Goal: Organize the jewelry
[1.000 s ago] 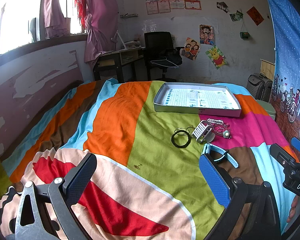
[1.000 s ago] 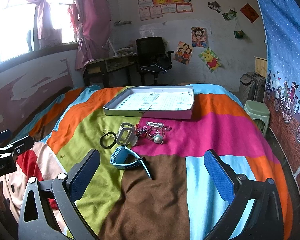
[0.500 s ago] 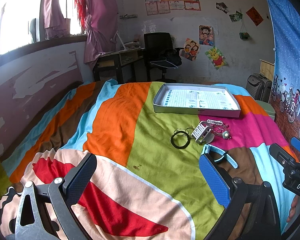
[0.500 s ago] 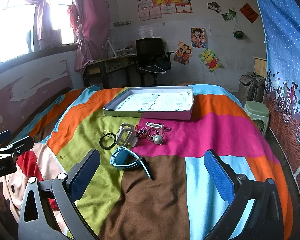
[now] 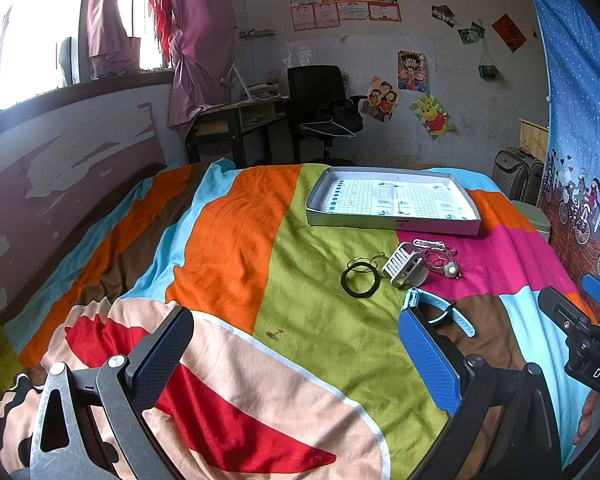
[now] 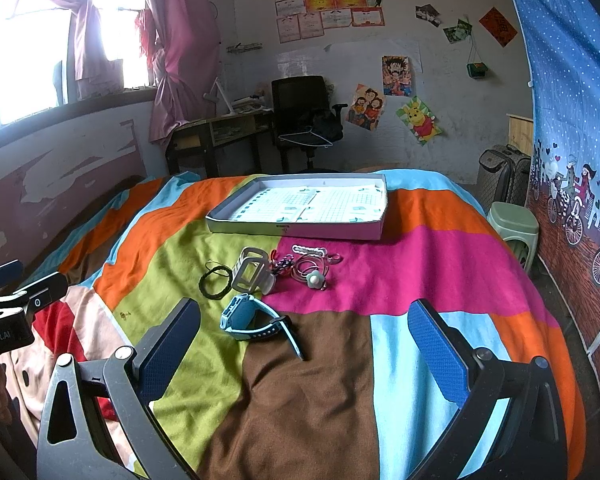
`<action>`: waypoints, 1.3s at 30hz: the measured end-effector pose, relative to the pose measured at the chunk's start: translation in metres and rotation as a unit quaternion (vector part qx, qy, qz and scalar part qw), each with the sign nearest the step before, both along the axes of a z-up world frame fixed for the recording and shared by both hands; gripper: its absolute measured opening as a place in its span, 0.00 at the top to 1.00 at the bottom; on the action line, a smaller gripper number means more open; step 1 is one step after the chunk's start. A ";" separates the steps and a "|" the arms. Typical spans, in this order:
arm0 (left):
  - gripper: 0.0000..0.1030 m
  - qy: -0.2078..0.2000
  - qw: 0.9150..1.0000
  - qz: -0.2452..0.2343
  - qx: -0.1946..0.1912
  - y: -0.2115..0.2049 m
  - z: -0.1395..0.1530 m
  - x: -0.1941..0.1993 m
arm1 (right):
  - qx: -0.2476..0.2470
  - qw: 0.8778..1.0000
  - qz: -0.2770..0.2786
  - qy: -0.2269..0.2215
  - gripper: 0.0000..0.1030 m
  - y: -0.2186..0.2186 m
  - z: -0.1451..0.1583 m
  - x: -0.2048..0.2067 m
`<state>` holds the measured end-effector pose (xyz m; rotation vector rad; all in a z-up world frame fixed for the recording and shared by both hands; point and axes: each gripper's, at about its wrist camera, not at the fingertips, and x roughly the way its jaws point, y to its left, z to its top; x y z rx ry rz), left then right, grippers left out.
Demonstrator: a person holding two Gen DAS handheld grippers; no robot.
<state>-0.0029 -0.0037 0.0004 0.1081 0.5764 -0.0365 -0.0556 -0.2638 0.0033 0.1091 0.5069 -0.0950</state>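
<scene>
Little has shifted over the past second: both grippers have held their hover above the striped bedspread (image 6: 440, 272), the right one creeping a touch closer to the jewelry. Right gripper (image 6: 304, 344) hangs with its jaws spread wide and nothing between them, its left finger (image 6: 168, 348) just short of the blue watch (image 6: 252, 320) that lies on its side where green cloth meets brown. Left gripper (image 5: 296, 356) is likewise spread and empty, over the peach-and-red patch, its blue pad (image 5: 428, 356) hiding part of the same watch (image 5: 440, 308). Just beyond the watch sits a grey hair claw (image 6: 254, 272), with a black braided ring (image 6: 215, 284) touching thin wire hoops on its window side. On the claw's other side lie a dark beaded bracelet (image 6: 282, 264), pink loops with a pale flower charm (image 6: 312, 278) and a white beaded clip (image 6: 308, 249). Farther past the watch, well apart from it, an open shallow box (image 6: 296, 230) with a gridded sheet inside rests flat on the bed. A small gold trinket (image 5: 274, 334) lies alone on the green stripe, nearer the left gripper.
</scene>
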 end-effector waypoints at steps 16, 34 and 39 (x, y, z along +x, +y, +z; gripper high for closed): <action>0.00 0.046 0.997 -0.017 -0.055 -0.009 0.012 0.022 | 0.027 1.000 0.006 0.012 0.01 -0.016 0.013 0.015; 0.01 0.058 0.994 -0.073 -0.049 -0.050 -0.044 0.110 | 0.051 0.996 0.058 0.032 0.03 -0.061 -0.023 0.124; 0.01 0.045 0.994 -0.096 -0.033 -0.067 -0.057 0.118 | 0.056 0.995 0.069 0.044 0.10 -0.064 -0.041 0.141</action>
